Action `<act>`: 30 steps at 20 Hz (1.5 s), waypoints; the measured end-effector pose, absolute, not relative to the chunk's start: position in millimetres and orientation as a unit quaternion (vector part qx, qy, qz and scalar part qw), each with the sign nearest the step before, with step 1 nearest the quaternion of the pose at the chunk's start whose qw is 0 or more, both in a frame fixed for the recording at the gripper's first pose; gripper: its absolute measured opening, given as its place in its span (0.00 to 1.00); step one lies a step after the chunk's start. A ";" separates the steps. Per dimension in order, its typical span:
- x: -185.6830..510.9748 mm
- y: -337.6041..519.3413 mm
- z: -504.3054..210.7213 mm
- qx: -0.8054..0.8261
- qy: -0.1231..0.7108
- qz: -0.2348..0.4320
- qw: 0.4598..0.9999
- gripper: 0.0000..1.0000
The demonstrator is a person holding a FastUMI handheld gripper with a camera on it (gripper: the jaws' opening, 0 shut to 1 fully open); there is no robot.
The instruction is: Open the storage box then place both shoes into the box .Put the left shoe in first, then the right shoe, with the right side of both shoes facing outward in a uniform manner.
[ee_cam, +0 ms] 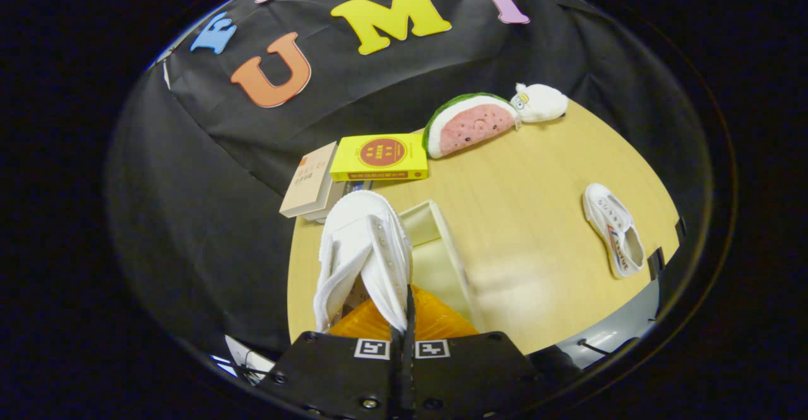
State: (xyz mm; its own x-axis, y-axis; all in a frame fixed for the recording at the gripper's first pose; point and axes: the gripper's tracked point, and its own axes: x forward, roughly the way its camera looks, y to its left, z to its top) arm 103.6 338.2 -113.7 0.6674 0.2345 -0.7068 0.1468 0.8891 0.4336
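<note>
Pinched in the gripper point(404, 338), whose jaws close on its upper edge, one white shoe point(363, 256) hangs with its long axis running forward, toe away. It sits directly above the open storage box point(442, 249). Off to the right, well apart on the desk point(524, 218), lies the second shoe point(613, 227).

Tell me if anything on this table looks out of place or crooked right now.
Mostly tidy. The tongs are shut on a white shoe, held up above the open storage box. Its mate lies apart on the table, on its side. The books are stacked unevenly.
</note>
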 end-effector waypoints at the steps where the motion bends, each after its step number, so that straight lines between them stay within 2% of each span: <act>1: 108.7 350.3 -118.6 0.235 0.410 0.026 0.881 0.00; 8: 117.3 384.7 -165.0 0.258 0.435 -0.003 0.863 0.00; 16: 127.1 381.5 -195.9 0.270 0.424 -0.030 0.864 0.00; 26: 132.5 394.6 -243.3 0.270 0.489 -0.043 0.828 0.00; 27: 126.1 394.1 -246.0 0.260 0.501 -0.045 0.824 0.05; 29: 131.0 407.7 -245.3 0.265 0.502 -0.017 0.823 0.08; 30: 130.5 409.9 -247.7 0.259 0.505 -0.012 0.824 0.29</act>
